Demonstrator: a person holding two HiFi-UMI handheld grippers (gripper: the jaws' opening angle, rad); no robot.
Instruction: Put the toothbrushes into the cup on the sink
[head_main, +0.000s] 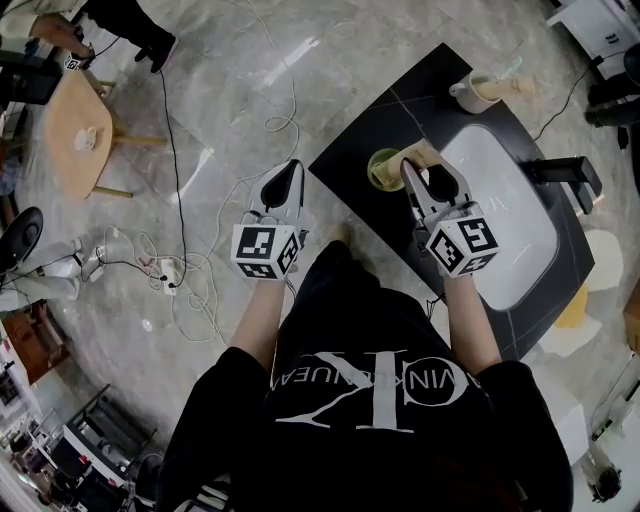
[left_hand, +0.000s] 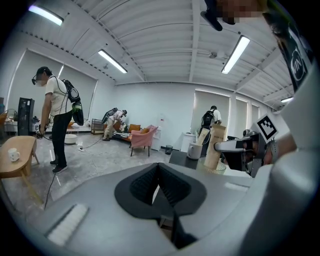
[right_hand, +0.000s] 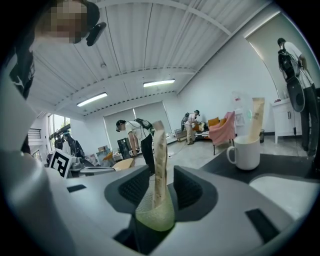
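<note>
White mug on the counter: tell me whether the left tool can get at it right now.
Probably yes. The left tool hangs shut beside the counter, and its own view shows the white mug unblocked, to the left of the green cup and the right tool.

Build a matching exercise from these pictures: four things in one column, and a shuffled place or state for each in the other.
1. green cup
2. white mug
3. left hand-held gripper
4. wooden table

A. jaws together, nothing between them
B. far end of the black counter, beyond the basin
C. on the floor, away from the counter
D. beside the basin, a tan pack standing in it

Pairs: 1-D, 2-B, 3-A, 4-C
</note>
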